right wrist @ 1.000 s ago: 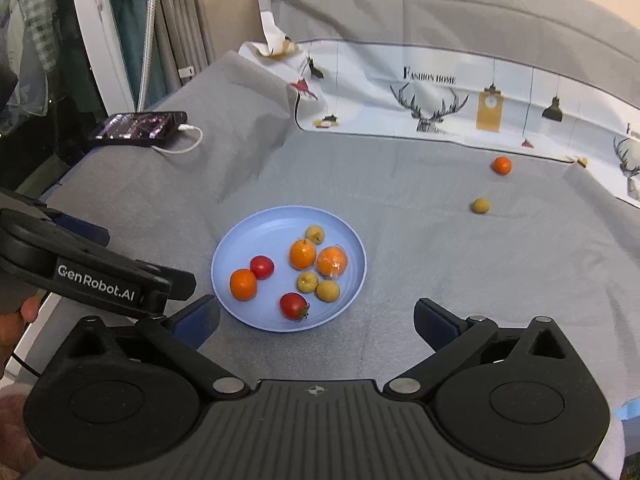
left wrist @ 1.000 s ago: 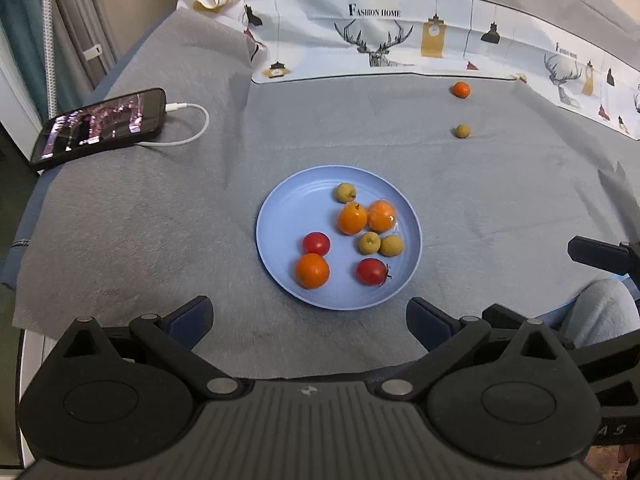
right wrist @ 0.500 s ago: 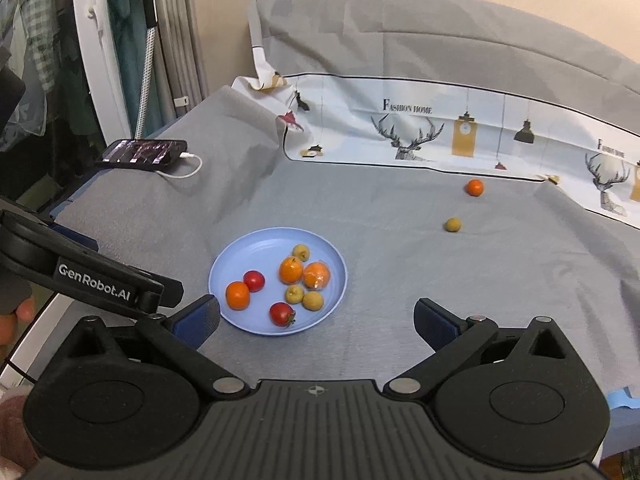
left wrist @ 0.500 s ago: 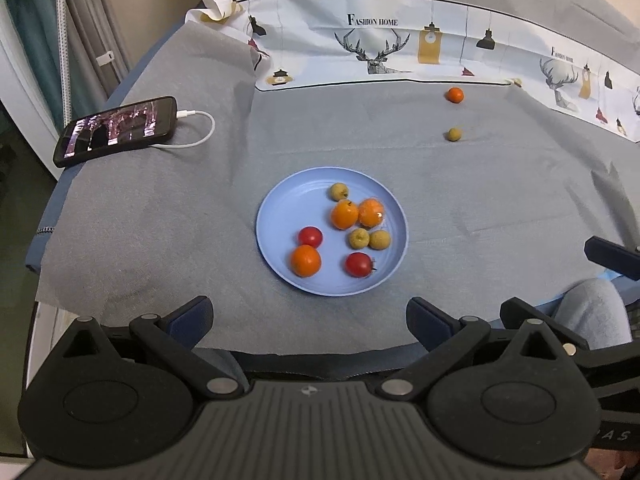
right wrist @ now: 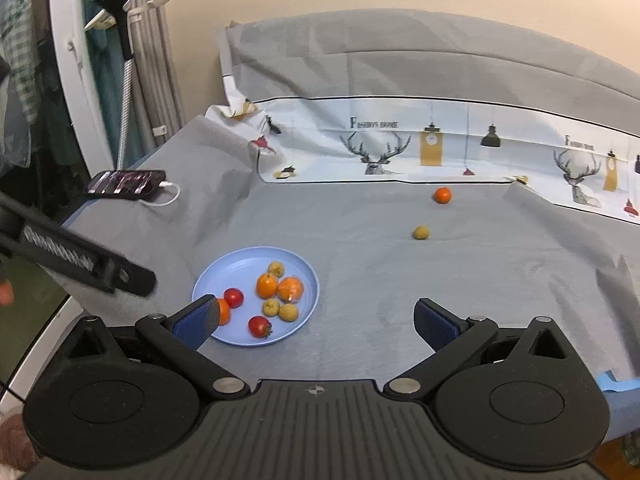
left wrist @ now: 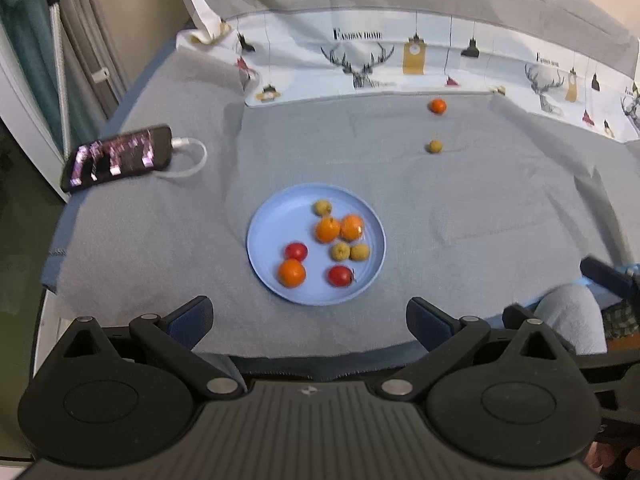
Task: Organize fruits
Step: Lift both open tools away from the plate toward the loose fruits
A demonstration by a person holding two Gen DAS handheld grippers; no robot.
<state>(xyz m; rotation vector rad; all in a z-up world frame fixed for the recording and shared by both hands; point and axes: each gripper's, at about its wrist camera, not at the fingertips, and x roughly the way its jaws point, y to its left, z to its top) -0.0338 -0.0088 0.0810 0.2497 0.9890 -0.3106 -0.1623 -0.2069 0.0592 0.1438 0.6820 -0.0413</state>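
A light blue plate (left wrist: 276, 216) (right wrist: 224, 276) lies on the grey cloth and holds several small fruits: orange ones, red tomatoes and yellow-brown ones. Far behind it an orange fruit (left wrist: 437, 106) (right wrist: 442, 195) and a yellow-brown fruit (left wrist: 434, 146) (right wrist: 421, 233) lie loose on the cloth. My left gripper (left wrist: 310, 316) hangs open and empty at the near table edge, short of the plate. My right gripper (right wrist: 316, 320) is open and empty too, raised above the near edge to the right of the plate; its left fingertip (right wrist: 198, 320) overlaps the plate's near-left rim in view.
A phone (left wrist: 118, 158) (right wrist: 126, 184) on a white cable lies at the left edge of the cloth. A printed white cloth strip (left wrist: 400, 60) lines the back. A person's grey-clad knee (left wrist: 570, 316) sits low on the right. The left gripper's body (right wrist: 80, 260) crosses the right view's left side.
Both grippers have pulled back and up from the plate, so it looks smaller and farther. The fruits have not moved. Both stay open.
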